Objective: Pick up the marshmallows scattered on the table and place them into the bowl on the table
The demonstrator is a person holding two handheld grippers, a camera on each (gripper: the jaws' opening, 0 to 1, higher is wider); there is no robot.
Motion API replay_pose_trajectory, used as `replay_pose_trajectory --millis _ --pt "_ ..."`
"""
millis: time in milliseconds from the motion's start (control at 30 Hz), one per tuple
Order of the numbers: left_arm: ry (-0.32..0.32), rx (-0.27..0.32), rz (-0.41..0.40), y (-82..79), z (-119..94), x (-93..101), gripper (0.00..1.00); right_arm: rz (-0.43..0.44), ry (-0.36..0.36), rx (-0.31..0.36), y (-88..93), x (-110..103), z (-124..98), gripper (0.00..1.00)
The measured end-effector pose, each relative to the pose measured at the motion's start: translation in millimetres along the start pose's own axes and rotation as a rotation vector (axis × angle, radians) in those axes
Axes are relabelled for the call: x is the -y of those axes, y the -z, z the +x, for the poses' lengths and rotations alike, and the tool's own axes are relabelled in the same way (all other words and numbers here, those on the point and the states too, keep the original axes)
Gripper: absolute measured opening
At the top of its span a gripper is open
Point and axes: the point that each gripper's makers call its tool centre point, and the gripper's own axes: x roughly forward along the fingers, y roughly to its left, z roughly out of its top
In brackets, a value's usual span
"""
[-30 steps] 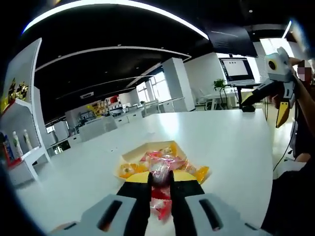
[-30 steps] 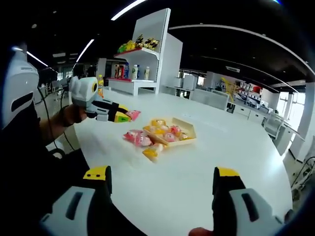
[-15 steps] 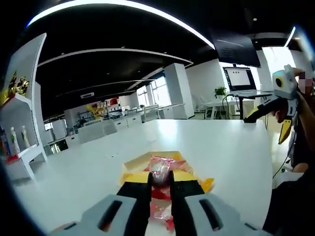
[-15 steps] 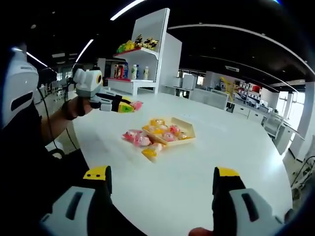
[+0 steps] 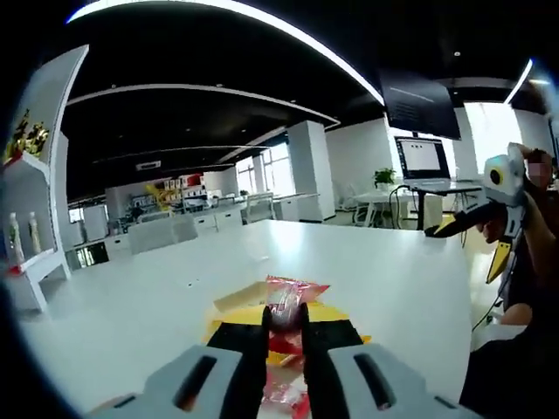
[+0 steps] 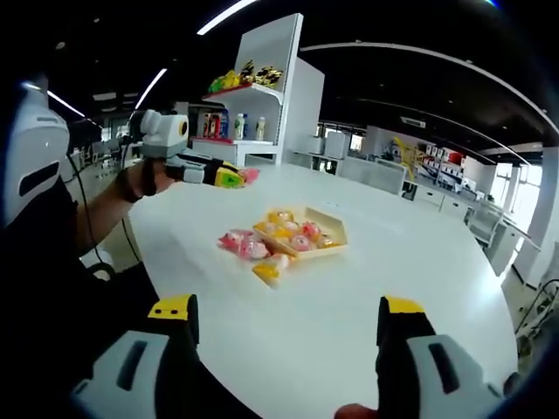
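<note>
1. The left gripper is clamping a wrapped marshmallow between its jaws, which are closed tight on it; the sweet is in a clear crinkly wrapper with a pink and red filling, its twisted end sticking out past the jaw tips.
2. In the right gripper view the same left gripper is hanging in the air above the near-left part of the white table, well apart from the bowl, with the pink sweet poking out of its yellow-tipped jaws.
3. The bowl is showing as a shallow, square, pale yellow tray sitting on the table, holding several wrapped marshmallows in yellow, orange and pink.
4. More wrapped marshmallows are lying on the table just beside the tray's near edge: a pink cluster and a yellow one.
5. In the left gripper view the jaws are covering most of the bowl; just a pale corner and a yellow strip are peeking out, and its contents are hard to make out.
6. The right gripper is standing wide open over the table's near edge with nothing between its jaws.
7. In the left gripper view the right gripper is appearing at the far right, partly cut off, so its jaw gap cannot be judged there.
</note>
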Motion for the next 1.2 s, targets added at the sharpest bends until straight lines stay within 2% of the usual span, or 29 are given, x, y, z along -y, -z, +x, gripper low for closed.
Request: replay_pose_trajectory --millis 200,567,667,967,1200 --pt "-0.007 0.004 0.021 -4.5 5.6 -4.8 0.14 -0.003 0.002 0.0 -0.6 0.6 -0.6 0.81" --pt "-0.008 0.019 0.013 -9.5 21.5 -16.5 0.14 -0.004 -0.004 -0.005 -0.5 -0.8 1.3 0.81" --pt "-0.03 0.014 0.03 -5.7 27.7 -22.7 0.14 -0.004 -0.005 -0.006 -0.7 -0.9 2.0 0.81" --pt "-0.057 0.019 0.011 3.0 44.6 -35.3 0.14 0.0 -0.01 -0.009 1.5 -1.4 4.0 0.81" --pt "-0.08 0.022 -0.012 16.7 55.5 -43.2 0.14 0.005 -0.011 -0.014 4.4 -0.1 4.3 0.81"
